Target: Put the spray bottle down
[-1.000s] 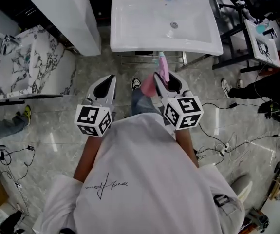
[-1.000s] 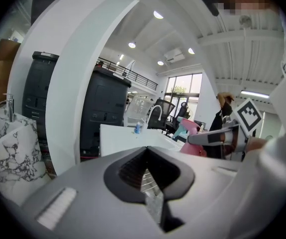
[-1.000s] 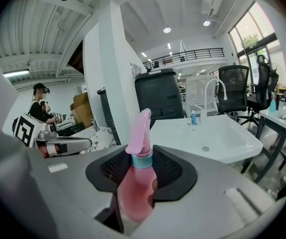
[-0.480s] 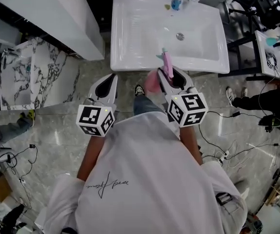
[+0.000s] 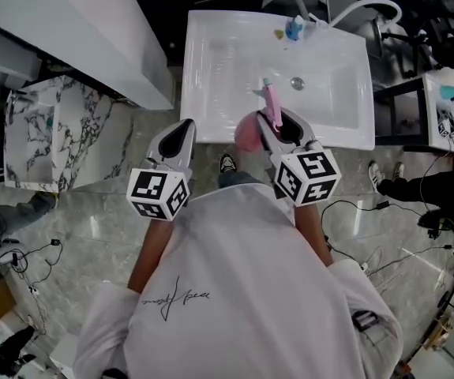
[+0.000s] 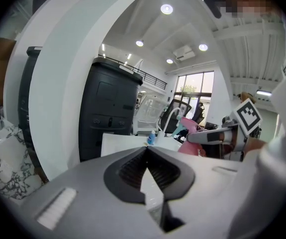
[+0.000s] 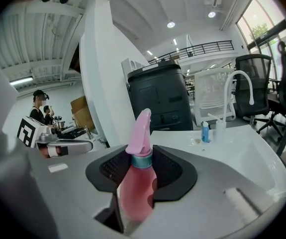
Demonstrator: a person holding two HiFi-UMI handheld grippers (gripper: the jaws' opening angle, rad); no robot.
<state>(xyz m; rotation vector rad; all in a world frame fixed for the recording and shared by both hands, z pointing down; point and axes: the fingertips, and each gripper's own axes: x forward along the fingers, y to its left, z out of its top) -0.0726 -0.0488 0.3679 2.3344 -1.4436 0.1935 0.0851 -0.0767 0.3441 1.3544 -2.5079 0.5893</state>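
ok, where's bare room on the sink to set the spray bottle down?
The sink basin is bare on both sides of the drain, widest toward the left rim, left of the held spray bottle. Crowded at the back rim: a small blue bottle and the faucet stand there.

The white rectangular washbasin (image 5: 211, 61) looks like glazed ceramic, smooth and glossy, with a shiny metal drain ring (image 5: 297, 83) in its bowl. At its front edge, the pink spray bottle (image 7: 135, 193) is smooth, faintly translucent plastic. The right gripper (image 7: 142, 158) and left gripper (image 6: 146, 151) have matt grey plastic shells and black ribbed pads (image 7: 114, 171). Below the basin, the grey marble-pattern floor (image 5: 92, 219) is polished and reflective. The white T-shirt (image 5: 234, 290) is matt cloth.
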